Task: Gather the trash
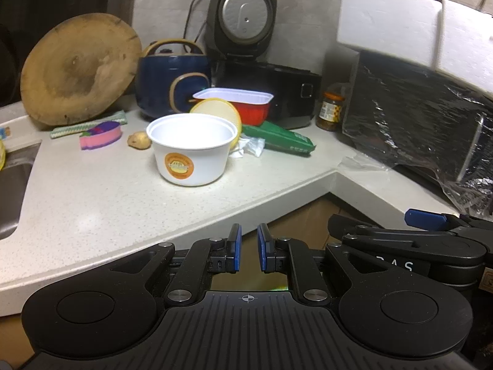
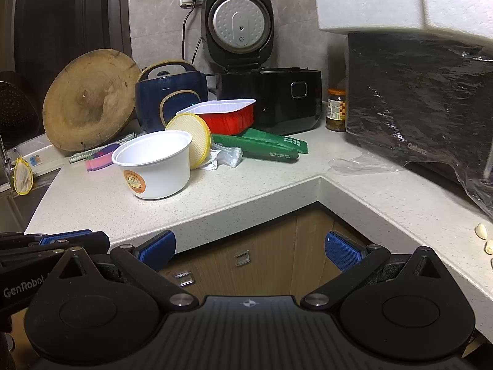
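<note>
The left tool (image 1: 248,248) hung just off the worktop's front edge, its blue pads nearly pressed together on nothing. The right tool (image 2: 250,251) hung beside it before the inner corner, pads spread wide and empty. Below lay wood-grain cabinet doors (image 2: 246,256).

The worktop (image 1: 92,197) was pale speckled stone, L-shaped, with a steel sink (image 1: 14,191) sunk at its left end. Nearest the front edge stood the trash: a white plastic bowl (image 1: 191,154) with a round orange label. A ribbed yellow lid (image 1: 220,114) leaned on edge against its back, and crumpled clear film (image 1: 251,147) lay at its right. Flat green packets (image 1: 282,138) lay behind the film, and a red tray (image 1: 243,103) with a white lining sat behind the lid. Left of the bowl were a small potato (image 1: 138,140) and a pink sponge (image 1: 100,135).

Further back a round wooden board (image 1: 78,67) leaned upright, next to a glossy navy pot (image 1: 172,84). A black cooker (image 1: 271,92) stood with its lid raised against the grey tiled wall, a jar (image 1: 331,111) to its right. On the right arm sat a film-wrapped black box (image 1: 425,123) topped with white foam (image 1: 409,27).
</note>
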`<action>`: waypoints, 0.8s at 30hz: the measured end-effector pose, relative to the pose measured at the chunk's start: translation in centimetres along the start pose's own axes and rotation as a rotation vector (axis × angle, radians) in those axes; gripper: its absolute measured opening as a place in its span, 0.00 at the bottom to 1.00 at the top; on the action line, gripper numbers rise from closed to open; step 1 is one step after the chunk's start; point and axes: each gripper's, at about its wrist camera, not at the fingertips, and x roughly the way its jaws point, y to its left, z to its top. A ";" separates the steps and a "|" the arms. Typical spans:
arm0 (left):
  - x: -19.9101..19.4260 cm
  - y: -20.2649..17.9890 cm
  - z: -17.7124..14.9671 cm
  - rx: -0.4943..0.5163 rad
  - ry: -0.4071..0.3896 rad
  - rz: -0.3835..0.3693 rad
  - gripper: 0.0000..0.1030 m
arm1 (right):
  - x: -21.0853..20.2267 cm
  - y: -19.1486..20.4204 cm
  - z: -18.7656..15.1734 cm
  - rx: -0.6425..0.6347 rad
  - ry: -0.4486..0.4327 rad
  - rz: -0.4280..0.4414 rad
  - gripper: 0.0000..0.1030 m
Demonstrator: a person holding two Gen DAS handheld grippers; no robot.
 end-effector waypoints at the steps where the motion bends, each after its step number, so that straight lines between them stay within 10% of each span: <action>1: 0.1 0.1 0.0 -0.002 0.001 0.001 0.14 | 0.0 0.0 0.0 0.000 -0.002 0.004 1.00; 16: 4.0 2.7 2.0 -0.022 0.026 -0.013 0.14 | 3.8 1.4 1.2 0.005 0.019 0.042 1.00; 24: 8.5 10.5 9.1 -0.153 -0.038 0.059 0.14 | 9.3 1.9 4.1 0.066 0.045 0.045 1.00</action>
